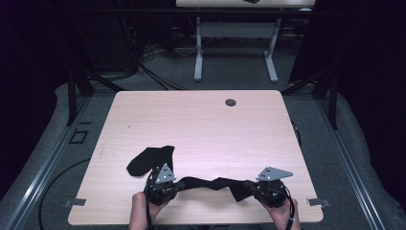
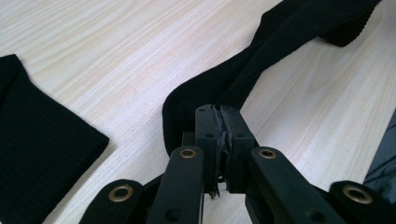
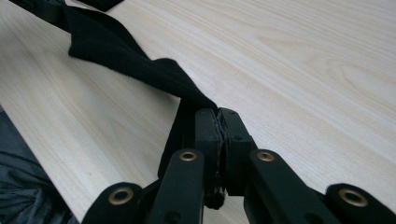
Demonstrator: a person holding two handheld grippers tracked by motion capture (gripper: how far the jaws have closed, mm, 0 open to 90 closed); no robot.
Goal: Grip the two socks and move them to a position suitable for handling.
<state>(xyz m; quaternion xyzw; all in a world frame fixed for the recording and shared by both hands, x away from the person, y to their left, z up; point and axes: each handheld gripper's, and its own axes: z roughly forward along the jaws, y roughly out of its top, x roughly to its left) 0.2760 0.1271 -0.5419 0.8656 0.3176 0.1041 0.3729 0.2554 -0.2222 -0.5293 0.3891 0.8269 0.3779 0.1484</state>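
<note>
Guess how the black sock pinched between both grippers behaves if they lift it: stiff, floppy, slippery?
Likely floppy: the held sock twists and sags onto the table between the left gripper and right gripper. Probably light, since thin folded fabric fits inside shut jaws. Its ribbed knit looks grippy, so slipping seems unlikely.

One sock (image 1: 210,183) stretches along the table's (image 1: 201,120) near edge; another sock (image 1: 149,159) lies behind its left end.
</note>
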